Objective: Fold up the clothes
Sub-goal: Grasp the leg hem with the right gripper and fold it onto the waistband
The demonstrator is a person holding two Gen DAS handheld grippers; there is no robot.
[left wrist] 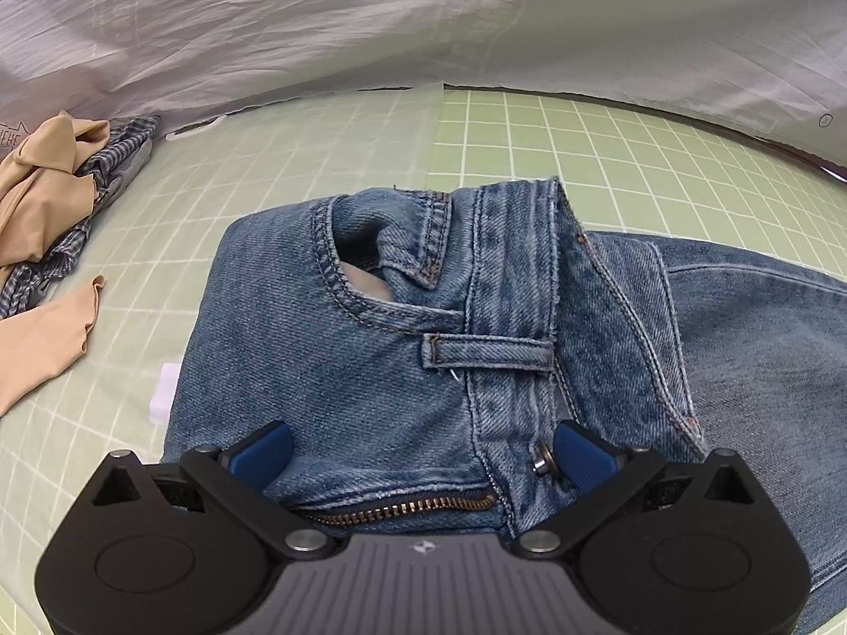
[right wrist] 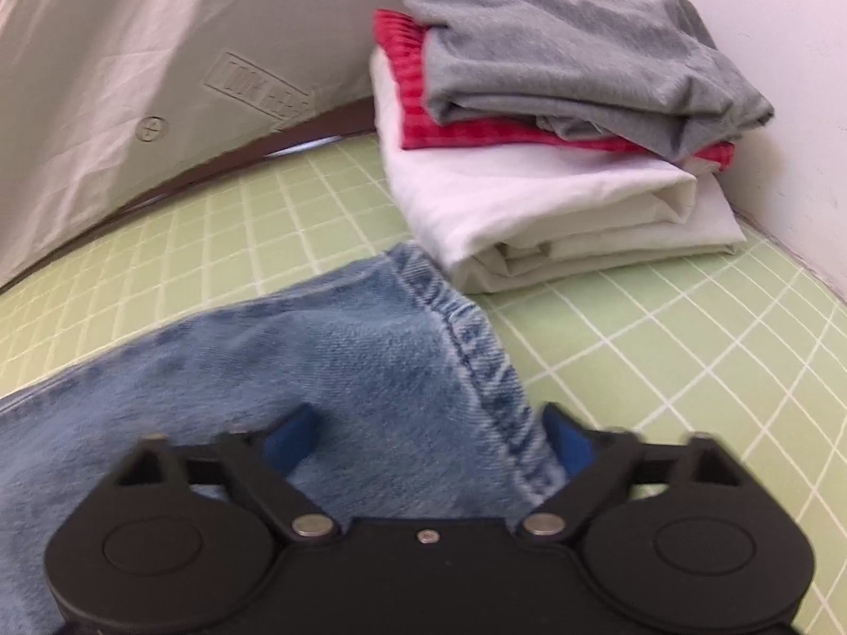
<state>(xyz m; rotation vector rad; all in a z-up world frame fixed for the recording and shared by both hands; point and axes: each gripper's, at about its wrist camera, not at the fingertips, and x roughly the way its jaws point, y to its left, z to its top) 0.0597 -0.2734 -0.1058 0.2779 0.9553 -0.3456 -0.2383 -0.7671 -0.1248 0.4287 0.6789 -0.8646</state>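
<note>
Both tools gape over jeans (left wrist: 339, 360): left tool (left wrist: 423, 450), right tool (right wrist: 429, 439); no writing legible.

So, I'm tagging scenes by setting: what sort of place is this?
Probably a staged laundry-folding table, not a real bedroom: a green grid mat, a wrinkled printed sheet hung behind as backdrop, and a stack of folded clothes beside the jeans.

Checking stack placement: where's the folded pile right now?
Right wrist view, upper right: the folded pile sits on the green grid mat against the white wall, grey on red on white, just beyond the jeans hem.
</note>
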